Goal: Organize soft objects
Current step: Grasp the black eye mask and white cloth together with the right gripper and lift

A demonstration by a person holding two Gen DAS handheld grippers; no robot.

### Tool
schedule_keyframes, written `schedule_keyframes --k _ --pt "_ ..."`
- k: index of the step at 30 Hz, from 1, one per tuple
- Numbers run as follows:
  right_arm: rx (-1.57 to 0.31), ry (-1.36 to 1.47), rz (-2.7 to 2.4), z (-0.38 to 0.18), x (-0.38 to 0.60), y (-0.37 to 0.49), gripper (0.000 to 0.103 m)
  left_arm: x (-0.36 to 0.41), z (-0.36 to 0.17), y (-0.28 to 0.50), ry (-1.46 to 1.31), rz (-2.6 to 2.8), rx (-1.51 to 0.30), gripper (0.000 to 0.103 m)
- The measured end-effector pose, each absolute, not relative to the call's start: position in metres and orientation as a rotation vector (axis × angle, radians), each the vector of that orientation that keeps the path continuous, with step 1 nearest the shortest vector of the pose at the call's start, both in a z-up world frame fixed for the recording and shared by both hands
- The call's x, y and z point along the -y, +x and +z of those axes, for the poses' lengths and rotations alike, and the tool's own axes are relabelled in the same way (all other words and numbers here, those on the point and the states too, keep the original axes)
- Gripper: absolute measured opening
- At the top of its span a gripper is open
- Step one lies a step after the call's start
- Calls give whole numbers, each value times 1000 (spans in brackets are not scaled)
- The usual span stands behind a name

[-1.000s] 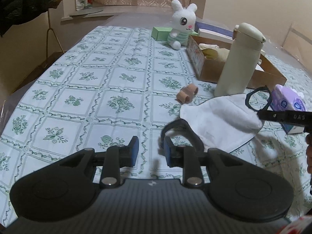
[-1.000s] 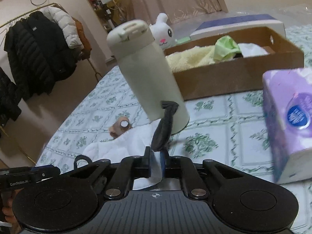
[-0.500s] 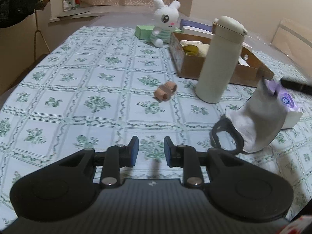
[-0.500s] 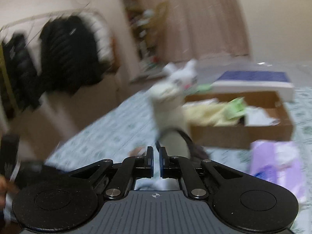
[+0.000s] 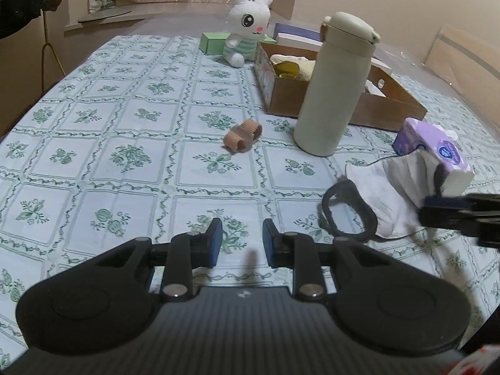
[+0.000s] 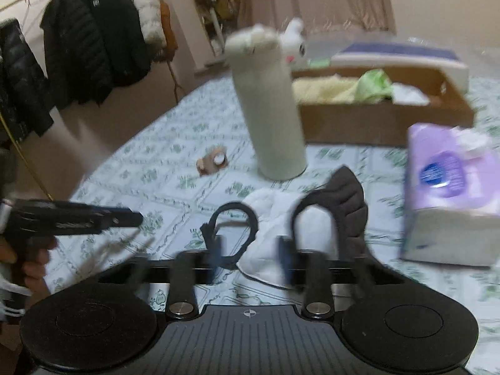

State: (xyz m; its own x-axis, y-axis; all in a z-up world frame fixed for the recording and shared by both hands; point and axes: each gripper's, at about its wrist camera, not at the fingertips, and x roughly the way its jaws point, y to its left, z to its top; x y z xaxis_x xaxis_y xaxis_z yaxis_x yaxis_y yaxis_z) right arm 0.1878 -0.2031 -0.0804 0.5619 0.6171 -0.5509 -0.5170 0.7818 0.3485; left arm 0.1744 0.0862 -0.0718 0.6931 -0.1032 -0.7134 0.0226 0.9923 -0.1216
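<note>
White fabric face mask with black ear loops [image 5: 379,195] lies crumpled on the green-patterned tablecloth [image 5: 131,131], leaning against the purple tissue pack [image 5: 437,153], near the cream insulated bottle [image 5: 336,87]. Brown cardboard box [image 5: 390,111] behind the bottle holds yellow and green cloths.

Right gripper [image 6: 251,253]: jaws spread wide, nothing between them; mask sits just ahead, one loop [image 6: 232,234] by the left finger. Left gripper [image 5: 242,242]: jaws apart, empty, low over bare cloth, mask off to its right.

Step in hand, by my reading: taking up the mask for the box. Best to close on the thick white fold rather than a thin loop, which would let the mask dangle and swing; lift clear of bottle and tissue pack before carrying.

Hard to make out: right view is motion-blurred, fingertips smeared, so contact with the mask is uncertain. White plush rabbit [image 5: 247,31] stands beyond the box; small tan ribbed rolls [image 5: 242,134] lie apart, material unclear
</note>
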Motion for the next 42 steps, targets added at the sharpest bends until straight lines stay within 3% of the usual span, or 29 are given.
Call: schedule_keyframes --k 1,7,16,17,18,19,20,25,27,28,29,32,40,42 --pt "-689 157 664 -74 211 181 56 -85 -72 175 -104 -73 -803 24" --pt "-627 235 551 -61 250 164 59 -78 -75 176 -92 -76 -807 24" --pt "-709 349 325 -103 266 191 61 -81 -78 178 -77 -58 -814 24" --pt "-679 354 338 -104 264 192 57 -81 -78 179 -77 -57 -816 24" --pt "-646 343 341 -102 260 192 48 -81 -78 179 -76 -56 -815 24" --pt "-626 314 362 -99 253 193 21 -81 -79 179 -76 -58 -812 24" --pt "-616 275 379 -95 244 196 9 -81 -79 178 -76 -60 -812 24" --pt "-582 68 516 -83 194 195 9 -81 -83 184 -82 -72 -820 24" --pt "-621 16 539 -88 176 198 14 -79 -85 187 -79 -81 -821 24" --pt "-653 -16 553 -92 167 199 25 -78 -85 187 -75 -85 -821 24" --pt "-675 -34 563 -98 161 200 43 -78 -85 189 -72 -89 -821 24" --pt "-675 -48 600 -103 152 196 69 -77 -86 191 -71 -99 -819 24" --pt "-651 -300 617 -119 133 188 72 -78 -92 197 -72 -105 -822 24" --pt "-662 -264 611 -120 137 195 67 -79 -94 198 -72 -106 -822 24"
